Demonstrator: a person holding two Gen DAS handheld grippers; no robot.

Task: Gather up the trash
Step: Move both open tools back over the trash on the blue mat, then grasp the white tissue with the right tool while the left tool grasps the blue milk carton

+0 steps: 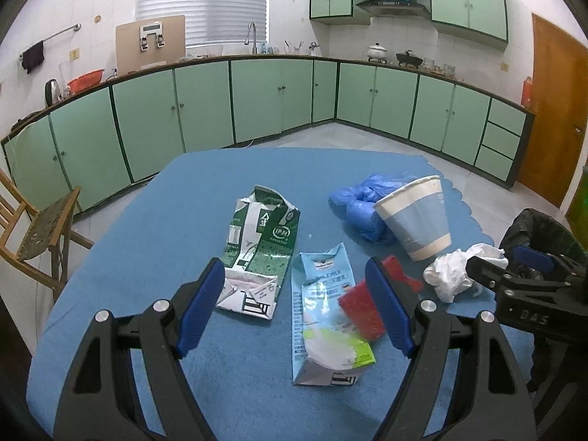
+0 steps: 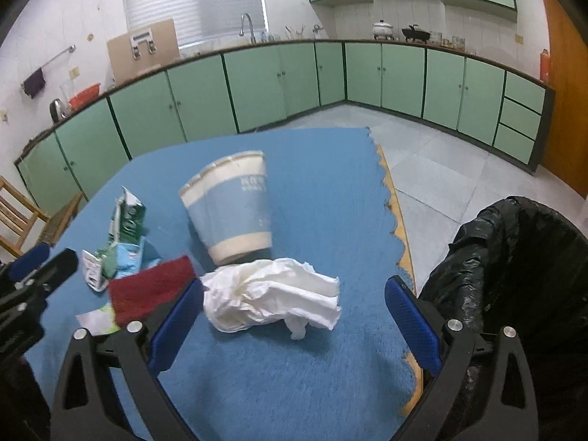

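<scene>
Left gripper (image 1: 294,294) open above flattened light-blue milk carton (image 1: 323,316), right gripper (image 2: 294,316) open around crumpled white tissue (image 2: 272,299), black-lined bin (image 2: 514,275) just right, contents unseen, paper cup (image 2: 229,207) tipped beyond

Pale green cabinets (image 1: 205,106) with dark green trim run along two walls and meet in the far corner, under a dark worktop. Matching wall cabinets (image 1: 466,0) hang above a range hood (image 1: 393,3). A window with white blinds (image 1: 202,0) sits behind the tap (image 1: 251,36). The walls are white tile, the floor (image 1: 330,136) pale grey tile. A wooden door (image 1: 558,110) stands at right, a wooden chair (image 1: 40,228) at left.
</scene>
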